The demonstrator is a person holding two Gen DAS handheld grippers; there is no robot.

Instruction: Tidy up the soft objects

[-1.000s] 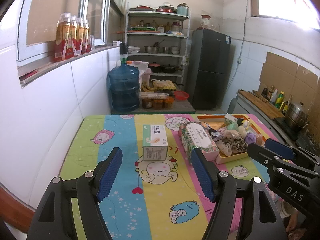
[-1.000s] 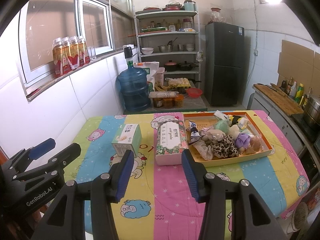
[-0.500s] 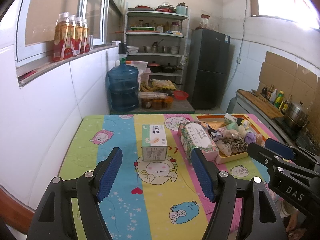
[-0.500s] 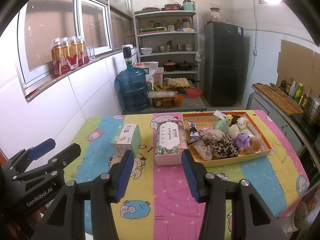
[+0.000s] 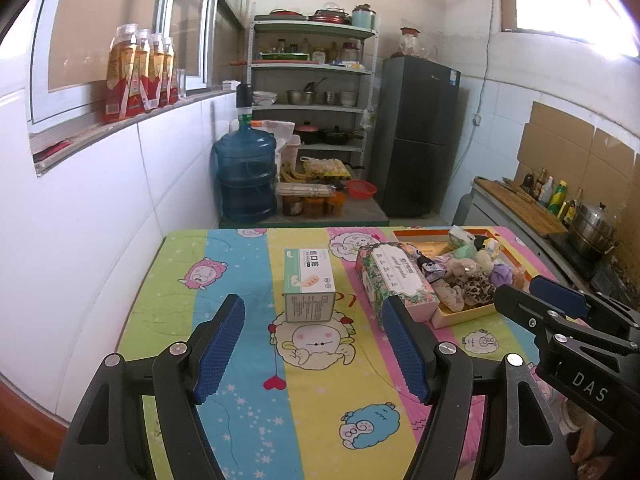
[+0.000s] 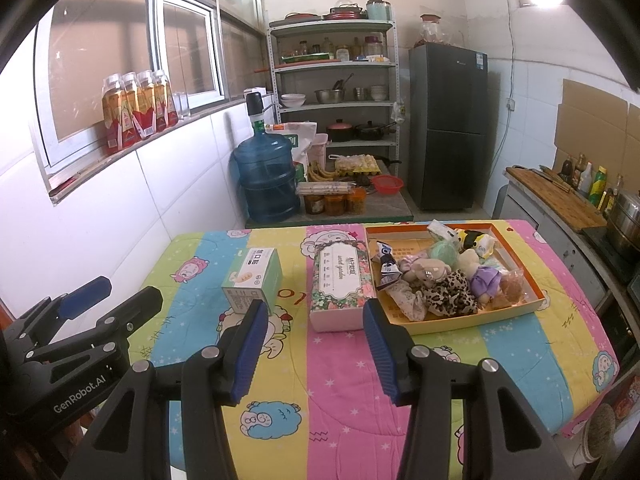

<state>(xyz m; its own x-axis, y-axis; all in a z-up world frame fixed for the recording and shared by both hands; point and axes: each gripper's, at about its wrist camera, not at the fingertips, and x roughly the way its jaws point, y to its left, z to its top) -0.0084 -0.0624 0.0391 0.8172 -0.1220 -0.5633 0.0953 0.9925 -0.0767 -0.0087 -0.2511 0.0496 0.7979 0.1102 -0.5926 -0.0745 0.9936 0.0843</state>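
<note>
An orange tray (image 6: 516,309) (image 5: 464,314) at the table's right holds several soft toys and packets, among them a leopard-print plush (image 6: 450,294) and a purple one (image 6: 486,280). A floral box (image 6: 342,286) (image 5: 394,280) lies against the tray's left side. Left of that stands a small green and white box (image 6: 252,280) (image 5: 309,286). My left gripper (image 5: 314,344) hovers open over the near table, nothing between its fingers. My right gripper (image 6: 314,346) is open too, empty, short of the floral box.
The table wears a striped cartoon cloth (image 6: 340,392). A white tiled wall (image 5: 100,220) runs along its left edge. Beyond the far edge stand a blue water jug (image 6: 266,180), a shelf rack (image 6: 334,92) and a dark fridge (image 6: 448,128). A counter with pots (image 6: 600,216) lies right.
</note>
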